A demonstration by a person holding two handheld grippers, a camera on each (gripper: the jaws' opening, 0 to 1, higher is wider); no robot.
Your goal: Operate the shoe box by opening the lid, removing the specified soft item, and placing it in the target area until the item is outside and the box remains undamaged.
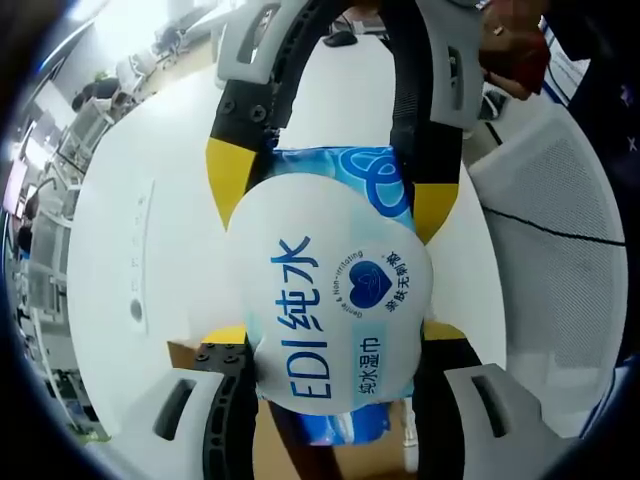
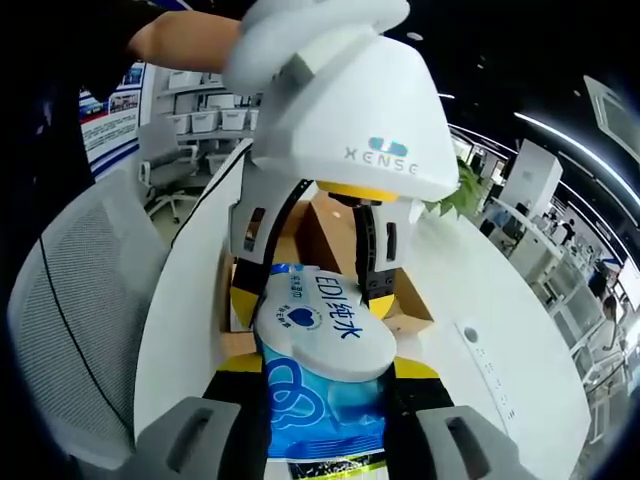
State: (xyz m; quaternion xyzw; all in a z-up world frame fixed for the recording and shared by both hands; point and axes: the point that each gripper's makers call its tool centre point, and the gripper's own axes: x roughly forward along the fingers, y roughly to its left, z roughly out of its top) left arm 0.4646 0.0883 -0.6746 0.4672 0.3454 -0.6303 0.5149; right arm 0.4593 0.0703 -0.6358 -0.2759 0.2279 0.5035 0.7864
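We hold a wet-wipes pack (image 2: 325, 385) between both grippers above the open shoe box (image 2: 318, 240). In the right gripper view, the right gripper (image 2: 325, 375) has its fingers closed against the pack's blue lower end, with the left gripper (image 2: 322, 290) opposite, its fingers pressed to the pack's sides. In the left gripper view, the same pack (image 1: 335, 320) sits clamped in the left gripper (image 1: 335, 345), the right gripper (image 1: 335, 190) meeting it from beyond. We judge the double hold steadies the soft pack as it clears the cardboard. Beyond lies the white counter (image 1: 130, 230), and a mesh chair (image 2: 80, 310).
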